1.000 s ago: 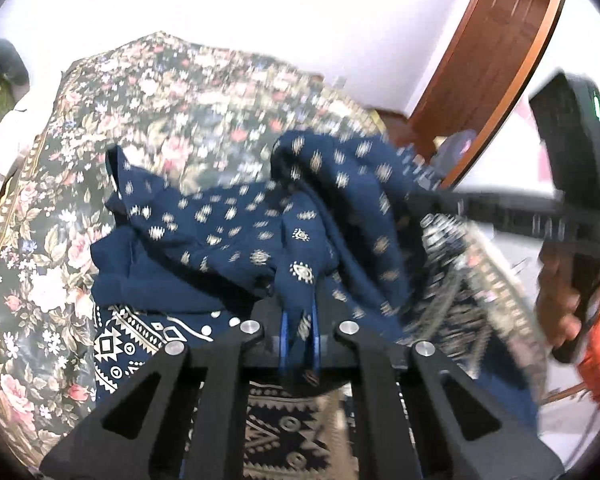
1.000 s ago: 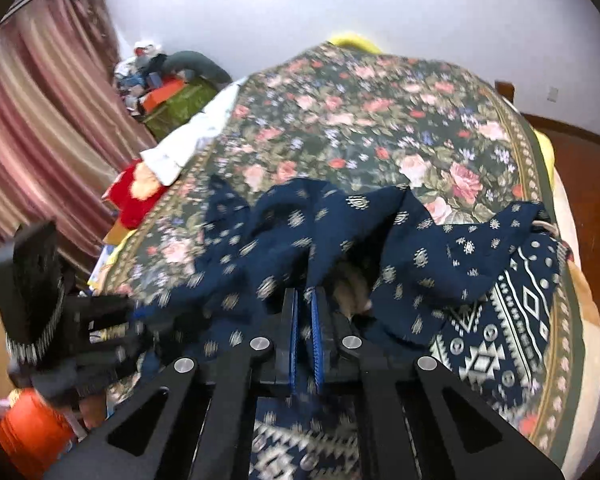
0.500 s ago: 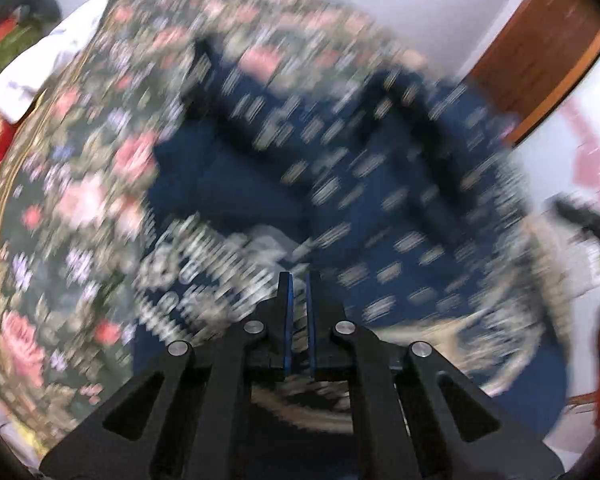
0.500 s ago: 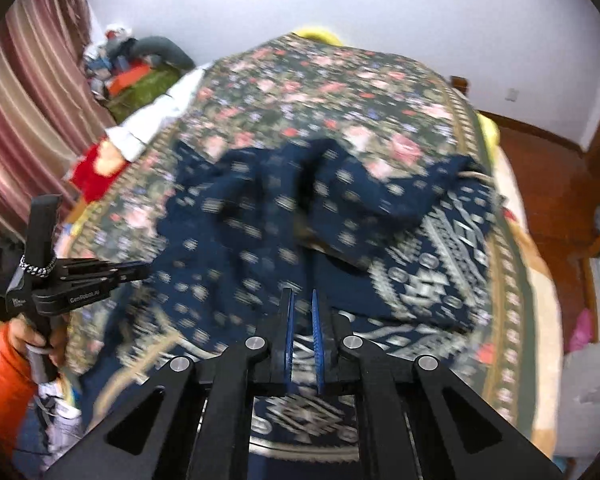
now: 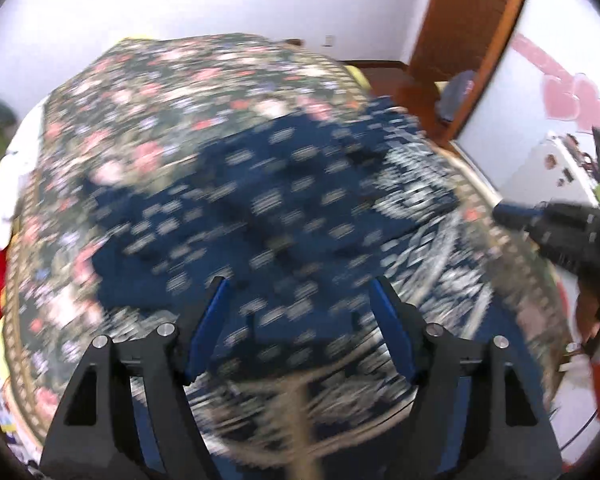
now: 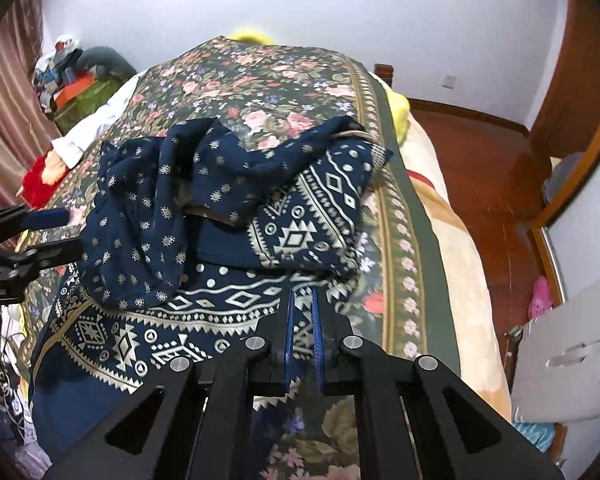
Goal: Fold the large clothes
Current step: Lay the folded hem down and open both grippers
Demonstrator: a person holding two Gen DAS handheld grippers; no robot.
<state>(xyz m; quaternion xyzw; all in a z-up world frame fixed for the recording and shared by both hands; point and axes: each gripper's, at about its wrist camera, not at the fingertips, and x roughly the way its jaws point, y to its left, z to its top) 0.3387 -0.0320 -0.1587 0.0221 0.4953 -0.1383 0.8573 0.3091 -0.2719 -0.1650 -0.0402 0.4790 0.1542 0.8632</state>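
A navy garment [image 6: 228, 216] with small pale motifs and a broad geometric border lies rumpled on the bed [image 6: 284, 72], over its flowered bedspread. In the right wrist view it fills the middle and lower left of the frame. Its long axis runs from the lower left, where the patterned hem spreads flat toward the bed's near edge, up to the upper right, where a folded corner ends near the bedspread's striped border. A crumpled sheer layer is heaped on the upper left part, over the flatter bordered cloth. The right tongs [image 6: 302, 312] sit at the bottom centre, their blue pads drawn close together with only a narrow slit between them. They stand just above the border cloth, and no fabric can be made out in the slit. The left tongs [image 5: 298, 300], in the heavily blurred left wrist view, stand wide apart, having just been opening. The garment lies below and beyond them, and nothing is pinched between the pads. They also show at the left edge of the right wrist view, beside the garment's left side. A wooden door [image 5: 468, 24] stands at the upper right of the left wrist view.
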